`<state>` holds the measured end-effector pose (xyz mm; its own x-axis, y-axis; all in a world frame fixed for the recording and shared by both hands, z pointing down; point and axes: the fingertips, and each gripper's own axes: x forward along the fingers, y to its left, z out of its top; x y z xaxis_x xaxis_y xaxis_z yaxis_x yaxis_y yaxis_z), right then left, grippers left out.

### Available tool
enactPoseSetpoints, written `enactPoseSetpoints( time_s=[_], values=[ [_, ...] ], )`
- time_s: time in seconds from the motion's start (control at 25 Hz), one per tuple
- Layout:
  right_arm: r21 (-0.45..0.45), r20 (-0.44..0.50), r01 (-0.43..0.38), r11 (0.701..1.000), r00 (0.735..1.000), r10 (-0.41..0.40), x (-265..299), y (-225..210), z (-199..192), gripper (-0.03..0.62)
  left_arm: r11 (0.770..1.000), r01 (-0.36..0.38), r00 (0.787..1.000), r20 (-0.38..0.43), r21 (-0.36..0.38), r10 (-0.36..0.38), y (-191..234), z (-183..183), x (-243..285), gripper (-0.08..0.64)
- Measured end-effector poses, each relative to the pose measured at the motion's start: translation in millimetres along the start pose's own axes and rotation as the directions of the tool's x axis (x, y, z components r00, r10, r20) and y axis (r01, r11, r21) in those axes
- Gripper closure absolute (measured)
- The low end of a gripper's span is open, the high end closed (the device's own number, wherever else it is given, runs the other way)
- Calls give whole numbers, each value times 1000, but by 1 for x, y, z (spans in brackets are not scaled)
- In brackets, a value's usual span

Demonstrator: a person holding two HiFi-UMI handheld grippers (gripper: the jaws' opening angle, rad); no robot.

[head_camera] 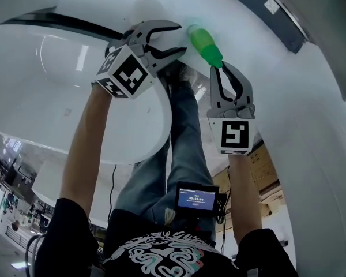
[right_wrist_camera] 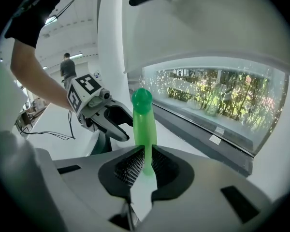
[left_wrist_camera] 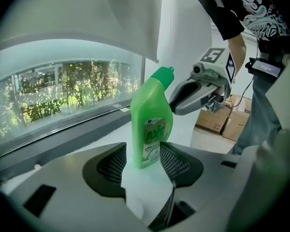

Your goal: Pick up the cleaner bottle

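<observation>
The green cleaner bottle (head_camera: 206,46) stands upright on a white ledge by a window. In the left gripper view its broad labelled face (left_wrist_camera: 150,124) shows. In the right gripper view it is seen edge-on (right_wrist_camera: 144,124). My right gripper (head_camera: 222,68) comes in from the side, and its pads close on the bottle's thin sides (right_wrist_camera: 146,166). My left gripper (head_camera: 181,37) is open just left of the bottle. Its pads (left_wrist_camera: 176,161) flank the bottle's base without pressing on it. Each gripper appears in the other's view: the right gripper (left_wrist_camera: 174,105) and the left gripper (right_wrist_camera: 128,127).
A long window with trees behind it (left_wrist_camera: 63,91) runs along the ledge, with a dark sill (right_wrist_camera: 203,129) below it. Cardboard boxes (left_wrist_camera: 217,120) sit on the floor at the right. A person (right_wrist_camera: 66,66) stands far off. A small screen (head_camera: 197,198) hangs at my waist.
</observation>
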<state>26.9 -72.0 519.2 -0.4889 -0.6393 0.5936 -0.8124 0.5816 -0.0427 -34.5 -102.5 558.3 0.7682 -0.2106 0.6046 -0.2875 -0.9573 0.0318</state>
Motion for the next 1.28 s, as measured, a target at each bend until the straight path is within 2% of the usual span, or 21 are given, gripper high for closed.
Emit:
enactPoseSetpoints(
  time_s=[0.12, 0.32, 0.6, 0.96, 1.16, 1.28],
  values=[
    [19, 55, 12, 1000, 998, -13, 1, -2, 8, 557, 998, 35, 999, -16, 52, -35, 2, -2, 13, 329],
    [26, 63, 0, 1000, 998, -2, 2, -2, 8, 557, 983, 98, 995, -19, 154, -96, -3, 1, 30, 288],
    [58, 67, -10, 998, 998, 7, 4, -2, 9, 555, 963, 176, 984, -35, 206, -173, -9, 0, 51, 283],
    [60, 68, -18, 998, 998, 14, 8, -4, 9, 557, 947, 227, 974, -62, 229, -219, -15, -6, 70, 248],
    [84, 72, 3, 996, 997, -9, 9, -10, 10, 557, 928, 273, 962, -97, 253, -257, -24, -7, 93, 223],
    [113, 72, 32, 993, 997, -40, 8, -19, 9, 557, 946, 265, 964, -55, 186, -260, -25, 0, 104, 223]
  ],
)
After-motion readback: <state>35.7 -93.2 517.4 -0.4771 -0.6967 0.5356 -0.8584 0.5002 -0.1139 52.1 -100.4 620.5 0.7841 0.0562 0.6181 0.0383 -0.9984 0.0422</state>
